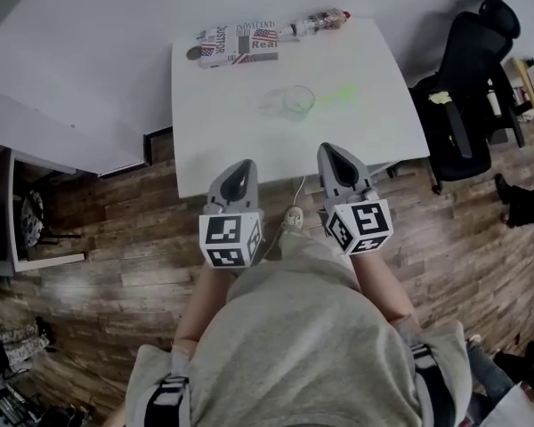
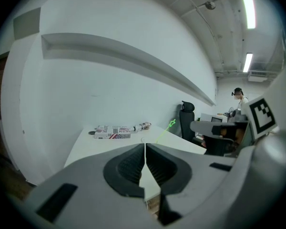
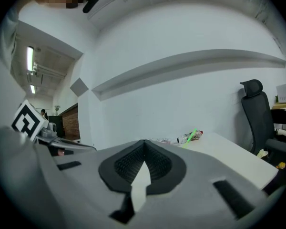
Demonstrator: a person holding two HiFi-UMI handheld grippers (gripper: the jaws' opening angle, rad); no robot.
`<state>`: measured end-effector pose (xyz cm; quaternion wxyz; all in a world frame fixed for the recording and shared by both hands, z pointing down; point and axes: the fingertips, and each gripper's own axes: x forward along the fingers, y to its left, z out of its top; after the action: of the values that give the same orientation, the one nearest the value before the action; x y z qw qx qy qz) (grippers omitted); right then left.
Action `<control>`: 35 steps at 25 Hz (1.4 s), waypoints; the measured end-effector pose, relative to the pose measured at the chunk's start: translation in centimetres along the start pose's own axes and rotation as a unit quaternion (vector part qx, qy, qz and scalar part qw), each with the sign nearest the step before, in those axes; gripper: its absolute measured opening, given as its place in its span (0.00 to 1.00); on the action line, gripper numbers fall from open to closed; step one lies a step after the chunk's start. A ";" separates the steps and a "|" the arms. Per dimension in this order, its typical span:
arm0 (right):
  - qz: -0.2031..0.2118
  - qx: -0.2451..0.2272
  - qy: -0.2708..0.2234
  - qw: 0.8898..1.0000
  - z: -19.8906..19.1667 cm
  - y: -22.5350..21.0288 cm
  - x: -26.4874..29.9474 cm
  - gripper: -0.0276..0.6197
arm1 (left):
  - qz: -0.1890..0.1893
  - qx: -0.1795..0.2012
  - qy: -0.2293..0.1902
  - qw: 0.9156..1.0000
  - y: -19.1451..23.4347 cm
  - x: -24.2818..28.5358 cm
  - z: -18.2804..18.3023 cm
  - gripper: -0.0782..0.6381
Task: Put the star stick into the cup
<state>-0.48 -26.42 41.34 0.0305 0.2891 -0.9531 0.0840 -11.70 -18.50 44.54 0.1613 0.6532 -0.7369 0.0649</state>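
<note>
A clear cup (image 1: 297,101) stands near the middle of the white table (image 1: 214,132). A thin green star stick (image 1: 340,93) slants from the cup towards the right; its star end (image 2: 172,124) is raised above the tabletop, and the stick (image 3: 194,134) looks tilted. Whether its lower end sits inside the cup, I cannot tell. Both grippers hover at the table's near edge, well short of the cup. My left gripper (image 1: 239,169) (image 2: 145,147) is shut with nothing in it. My right gripper (image 1: 335,152) (image 3: 144,144) is shut and empty too.
A printed box (image 1: 238,44) and a wrapped bottle (image 1: 316,21) lie along the table's far edge. A black office chair (image 1: 467,69) stands to the right. A cable (image 1: 295,194) hangs at the table front. Wooden floor surrounds the table.
</note>
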 end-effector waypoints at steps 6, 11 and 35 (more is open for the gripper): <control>0.010 -0.015 0.004 1.000 -0.7 3.5 -4.8 0.04 | -0.009 0.001 -0.005 1.000 -1.9 -4.9 -1.8 0.12; 0.030 -0.027 0.003 0.999 -1.1 6.9 -8.8 0.04 | -0.014 0.003 -0.008 1.000 -3.6 -9.0 -3.4 0.12; 0.060 -0.032 -0.016 0.998 -1.3 12.7 -19.8 0.04 | -0.006 -0.007 -0.034 0.999 -9.0 -19.5 -5.8 0.12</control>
<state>8.93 -4.94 38.71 0.0195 0.2316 -0.9713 0.0507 -0.09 0.39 42.63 0.1409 0.6586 -0.7383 0.0363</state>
